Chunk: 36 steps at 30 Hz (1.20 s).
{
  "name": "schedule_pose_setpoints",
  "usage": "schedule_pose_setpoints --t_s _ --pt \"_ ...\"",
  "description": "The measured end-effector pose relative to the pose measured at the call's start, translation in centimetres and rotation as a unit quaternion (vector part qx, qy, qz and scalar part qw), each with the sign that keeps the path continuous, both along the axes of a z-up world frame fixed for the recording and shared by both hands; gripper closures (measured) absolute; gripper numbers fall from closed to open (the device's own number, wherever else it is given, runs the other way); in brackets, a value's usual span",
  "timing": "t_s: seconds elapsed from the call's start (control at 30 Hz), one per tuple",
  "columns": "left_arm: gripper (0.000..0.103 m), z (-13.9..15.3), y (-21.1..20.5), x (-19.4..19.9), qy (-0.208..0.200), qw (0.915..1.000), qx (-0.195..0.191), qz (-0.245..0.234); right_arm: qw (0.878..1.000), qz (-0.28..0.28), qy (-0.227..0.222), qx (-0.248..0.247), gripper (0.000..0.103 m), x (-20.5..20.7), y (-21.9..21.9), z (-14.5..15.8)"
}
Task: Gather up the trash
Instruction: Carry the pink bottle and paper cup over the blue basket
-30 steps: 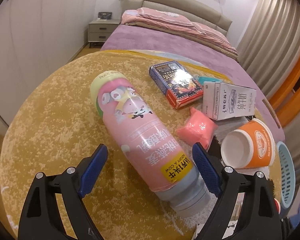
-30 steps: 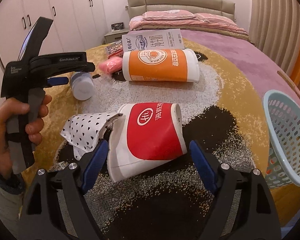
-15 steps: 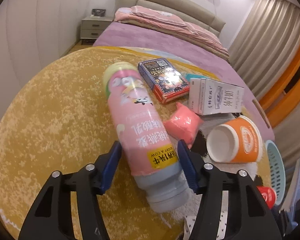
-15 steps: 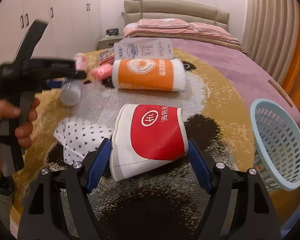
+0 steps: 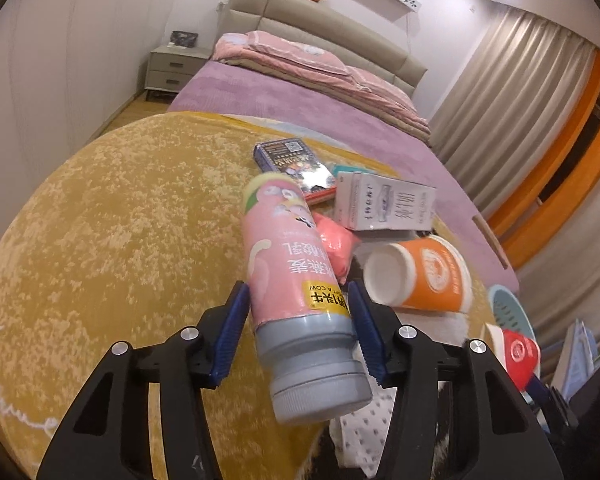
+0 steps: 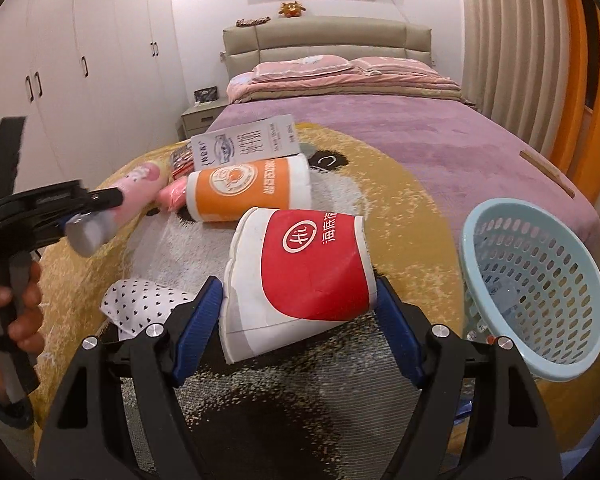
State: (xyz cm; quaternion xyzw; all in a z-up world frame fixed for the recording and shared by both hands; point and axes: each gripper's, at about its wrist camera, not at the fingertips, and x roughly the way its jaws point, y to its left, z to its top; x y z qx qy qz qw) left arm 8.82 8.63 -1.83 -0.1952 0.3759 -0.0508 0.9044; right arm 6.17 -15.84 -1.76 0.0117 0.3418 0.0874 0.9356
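A pink yoghurt bottle [image 5: 284, 248] with a grey cap sits between the blue pads of my left gripper [image 5: 298, 300]. The jaws are closing and the pads press on its lower body, cap end toward the camera, with the bottle off the rug. In the right wrist view the same bottle [image 6: 140, 184] hangs in the left gripper [image 6: 114, 199], which a hand holds. My right gripper [image 6: 300, 292] is shut on a crushed red-and-white paper cup [image 6: 312, 268], which lies sideways between the pads. A light blue mesh basket [image 6: 540, 280] stands tilted just right of it.
On the yellow bear rug [image 5: 100, 240] lie an orange cup [image 5: 428, 276], a white milk carton [image 5: 384, 204], a pink packet [image 5: 336, 244], a dark blue box [image 5: 292, 160] and a dotted paper [image 6: 144, 304]. The rug lies over a purple bed [image 6: 380, 128].
The left jaws closed from wide apart onto the pink bottle and raised it off the rug. The right jaws narrowed onto the red cup and lifted it slightly.
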Motion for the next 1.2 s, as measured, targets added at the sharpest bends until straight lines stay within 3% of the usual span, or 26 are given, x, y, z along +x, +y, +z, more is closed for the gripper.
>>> schedule_pose_setpoints --t_s 0.2,0.33,0.4,0.47,0.53,0.6,0.67,0.87,1.2 --pt "0.054 -1.3 -1.0 -0.8 0.052 0.9981 0.002 -0.033 1.0 -0.002 0.003 0.008 0.03 0.1 -0.4 -0.2" --pt "0.056 -2.0 -1.5 -0.2 0.063 0.997 0.017 -0.042 1.0 -0.003 0.009 0.008 0.03 0.2 -0.4 -0.4" --pt "0.05 -1.9 -1.6 0.3 0.061 0.997 0.02 -0.043 1.0 -0.004 0.008 0.009 0.03 0.1 -0.4 -0.3" --pt "0.037 -2.0 -1.9 1.0 0.065 0.9964 0.028 -0.046 1.0 -0.005 0.009 0.011 0.03 0.2 -0.6 -0.3" --pt "0.037 -2.3 -2.1 1.7 0.074 0.9955 0.036 -0.049 1.0 -0.006 0.01 0.014 0.03 0.3 -0.8 -0.3" --pt "0.041 -2.7 -2.2 2.1 0.079 0.9948 0.041 -0.049 1.0 -0.008 0.011 0.015 0.03 0.3 -0.8 -0.3" --pt "0.055 -3.0 -2.1 2.3 0.082 0.9944 0.049 -0.047 1.0 -0.01 0.01 0.014 0.03 0.3 -1.0 -0.3" --pt "0.056 -2.1 -1.3 0.9 0.043 0.998 0.015 -0.044 1.0 -0.019 -0.002 0.017 0.03 0.2 -1.7 0.2" --pt "0.057 2.6 -2.3 -1.2 -0.036 0.9978 -0.002 -0.055 0.999 -0.037 -0.022 0.022 0.03 -0.1 -3.2 1.5"
